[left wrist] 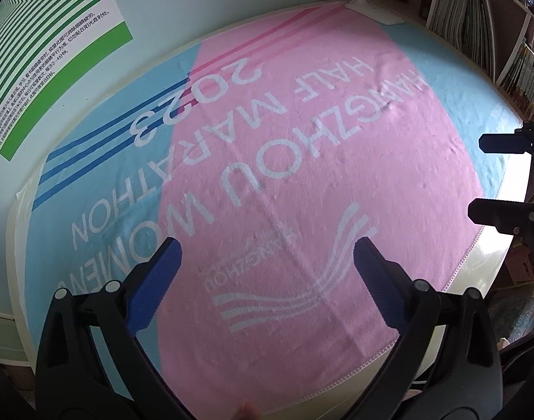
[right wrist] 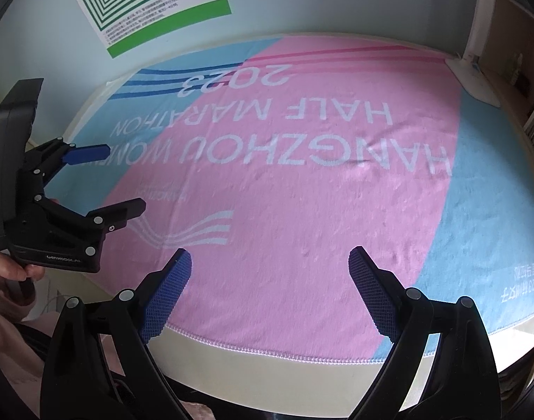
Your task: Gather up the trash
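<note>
Both grippers hovered over a pink and blue towel [right wrist: 302, 203] spread across the tabletop [right wrist: 267, 360]: left gripper [left wrist: 267, 262] with fingers spread, holding nothing, right gripper [right wrist: 270, 273] likewise spread. No trash showed in either view; a poster [left wrist: 39, 52] hung on the wall

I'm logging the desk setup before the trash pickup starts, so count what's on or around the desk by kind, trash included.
Grippers: 2, left gripper and right gripper, both open and empty
Towel: 1
Wall poster: 1
White lamp base: 1
Trash pieces: 0 visible
Total: 5
</note>
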`<state>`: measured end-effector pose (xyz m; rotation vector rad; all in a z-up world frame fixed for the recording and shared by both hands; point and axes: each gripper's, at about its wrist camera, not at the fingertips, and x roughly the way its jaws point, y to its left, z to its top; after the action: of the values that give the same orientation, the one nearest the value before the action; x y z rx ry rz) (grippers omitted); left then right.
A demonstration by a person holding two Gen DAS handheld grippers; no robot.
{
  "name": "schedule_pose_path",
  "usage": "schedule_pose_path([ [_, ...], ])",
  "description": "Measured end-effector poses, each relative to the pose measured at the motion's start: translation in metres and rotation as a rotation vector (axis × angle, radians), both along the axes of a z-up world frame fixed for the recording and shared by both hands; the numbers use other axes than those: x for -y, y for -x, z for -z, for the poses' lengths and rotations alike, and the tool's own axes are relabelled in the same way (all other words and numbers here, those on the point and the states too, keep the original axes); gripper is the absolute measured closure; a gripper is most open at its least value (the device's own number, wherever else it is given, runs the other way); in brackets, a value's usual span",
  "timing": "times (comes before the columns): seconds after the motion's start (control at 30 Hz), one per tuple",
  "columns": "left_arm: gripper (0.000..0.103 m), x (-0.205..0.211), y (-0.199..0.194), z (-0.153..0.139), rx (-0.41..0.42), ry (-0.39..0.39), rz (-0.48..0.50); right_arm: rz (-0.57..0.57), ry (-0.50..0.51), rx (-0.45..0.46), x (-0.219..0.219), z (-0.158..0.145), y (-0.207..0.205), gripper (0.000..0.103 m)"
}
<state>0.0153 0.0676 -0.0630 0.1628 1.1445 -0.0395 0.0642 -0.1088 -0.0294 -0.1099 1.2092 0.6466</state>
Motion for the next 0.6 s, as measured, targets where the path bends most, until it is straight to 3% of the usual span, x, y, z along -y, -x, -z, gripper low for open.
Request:
schedule_pose_path([
  [0.6,0.007,-0.001,-0.002,0.0007,-0.002,0.002,0.0,0.005,0.004,-0.002,-0.0007,0.0026,-0.001,0.012],
])
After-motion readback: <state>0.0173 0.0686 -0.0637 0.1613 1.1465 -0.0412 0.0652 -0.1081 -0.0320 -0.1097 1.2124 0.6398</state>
